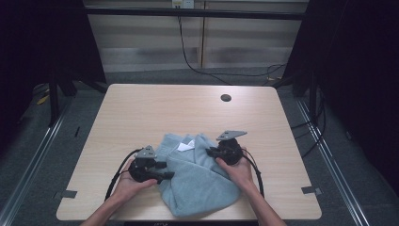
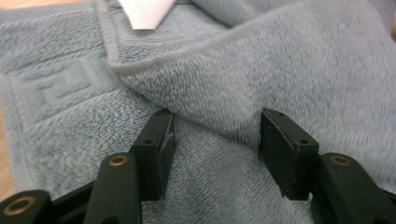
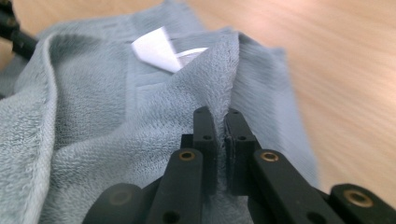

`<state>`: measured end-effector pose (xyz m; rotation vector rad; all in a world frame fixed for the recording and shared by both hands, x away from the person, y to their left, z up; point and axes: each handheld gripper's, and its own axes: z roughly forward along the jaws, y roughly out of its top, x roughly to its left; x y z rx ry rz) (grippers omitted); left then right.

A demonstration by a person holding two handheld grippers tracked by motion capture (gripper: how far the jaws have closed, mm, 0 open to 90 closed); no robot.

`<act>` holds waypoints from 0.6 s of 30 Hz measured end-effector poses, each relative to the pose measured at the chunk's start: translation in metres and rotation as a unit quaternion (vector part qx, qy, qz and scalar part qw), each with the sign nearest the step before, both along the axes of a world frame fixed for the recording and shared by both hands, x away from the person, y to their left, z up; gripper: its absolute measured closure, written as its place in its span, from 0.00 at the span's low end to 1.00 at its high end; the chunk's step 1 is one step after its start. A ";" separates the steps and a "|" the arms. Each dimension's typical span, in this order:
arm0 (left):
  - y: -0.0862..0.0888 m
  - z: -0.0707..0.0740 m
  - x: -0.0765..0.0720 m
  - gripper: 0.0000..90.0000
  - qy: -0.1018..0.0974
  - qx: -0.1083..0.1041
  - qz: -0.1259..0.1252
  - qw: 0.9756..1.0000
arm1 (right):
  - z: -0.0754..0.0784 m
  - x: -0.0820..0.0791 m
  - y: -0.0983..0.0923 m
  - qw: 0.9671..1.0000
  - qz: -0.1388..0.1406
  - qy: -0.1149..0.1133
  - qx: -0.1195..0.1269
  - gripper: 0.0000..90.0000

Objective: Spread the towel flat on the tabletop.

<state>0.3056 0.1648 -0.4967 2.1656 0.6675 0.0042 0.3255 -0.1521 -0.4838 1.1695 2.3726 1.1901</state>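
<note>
Right hand-held gripper point(image 3: 218, 122) | clamped on towel point(image 3: 116, 130) fold (left point(image 2: 215, 140) agape)

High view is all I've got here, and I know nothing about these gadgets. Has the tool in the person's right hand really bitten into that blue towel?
Observer: Yes. In the right gripper view, the right gripper has its jaws pinched shut on a raised fold of the towel.
Operator: And the other tool?
Observer: The left gripper has its jaws apart, with the towel's pile lying between them, not squeezed.
Operator: What's the white bit on top?
Observer: A small white tag, curled up, sitting near the towel's hem.
</note>
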 end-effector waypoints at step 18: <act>0.003 0.000 -0.007 0.53 -0.024 0.017 0.001 1.000 | 0.005 -0.069 -0.093 0.995 -0.095 0.019 -0.009 0.71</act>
